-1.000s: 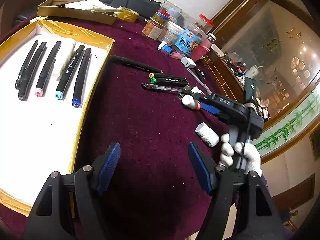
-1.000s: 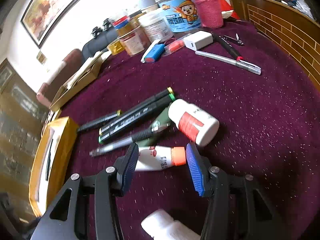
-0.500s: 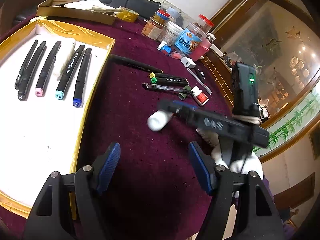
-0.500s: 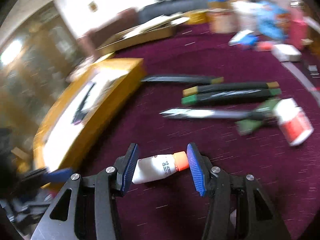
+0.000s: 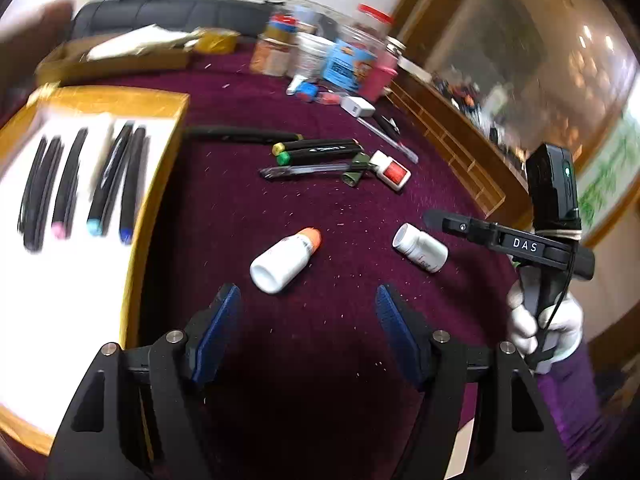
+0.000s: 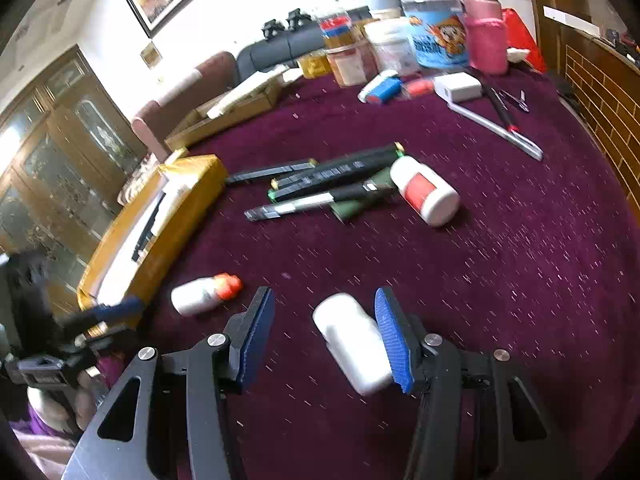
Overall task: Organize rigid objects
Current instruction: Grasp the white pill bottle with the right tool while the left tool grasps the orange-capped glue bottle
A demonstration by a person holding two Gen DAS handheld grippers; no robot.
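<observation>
With its jaws standing apart, the right gripper (image 6: 320, 336) is hovering over a plain white bottle (image 6: 354, 344) lying on the bench (image 6: 520, 260); bottle is sitting between the pads, tight against the right one, clear gap to the left one, not clamped. Left gripper (image 5: 308, 332) jaws are standing wide and gripping nothing. Orange-capped white bottle (image 5: 286, 260) is lying on the cloth just ahead of the left jaws, outside them. Further out, red-label bottle (image 6: 426, 192) is touching the loose markers (image 6: 336, 176). Gold-rimmed tray (image 5: 160, 184) is holding a row of markers.
</observation>
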